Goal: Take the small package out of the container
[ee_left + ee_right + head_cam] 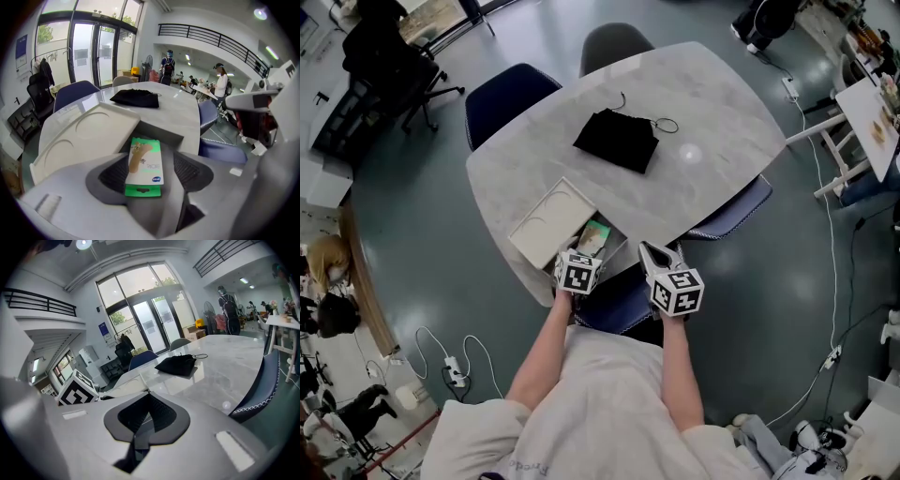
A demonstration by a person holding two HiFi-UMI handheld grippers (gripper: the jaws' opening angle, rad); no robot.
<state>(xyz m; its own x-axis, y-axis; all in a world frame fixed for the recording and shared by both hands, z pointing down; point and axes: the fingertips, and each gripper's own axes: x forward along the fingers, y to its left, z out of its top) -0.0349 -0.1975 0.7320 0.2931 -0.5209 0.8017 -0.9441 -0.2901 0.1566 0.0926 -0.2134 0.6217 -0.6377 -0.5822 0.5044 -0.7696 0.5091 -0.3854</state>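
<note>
A white container (546, 228) lies open at the near left edge of the marble table (712, 141), its lid (79, 136) folded out to the left. The small green and white package (594, 237) lies in its open tray. My left gripper (582, 253) hovers right over the tray. In the left gripper view the package (145, 164) lies lengthwise between the jaws of my left gripper (151, 161), which stand open with a gap at the right pad. My right gripper (645, 247) is shut and empty at the table's near edge; its jaws (147, 393) meet at the tip.
A black pouch (619, 139) with a cord lies mid-table. Blue chairs stand at the far side (508, 94) and at the right (736, 214); a grey one (614, 42) is behind. Cables and a power strip (450, 367) lie on the floor at the left.
</note>
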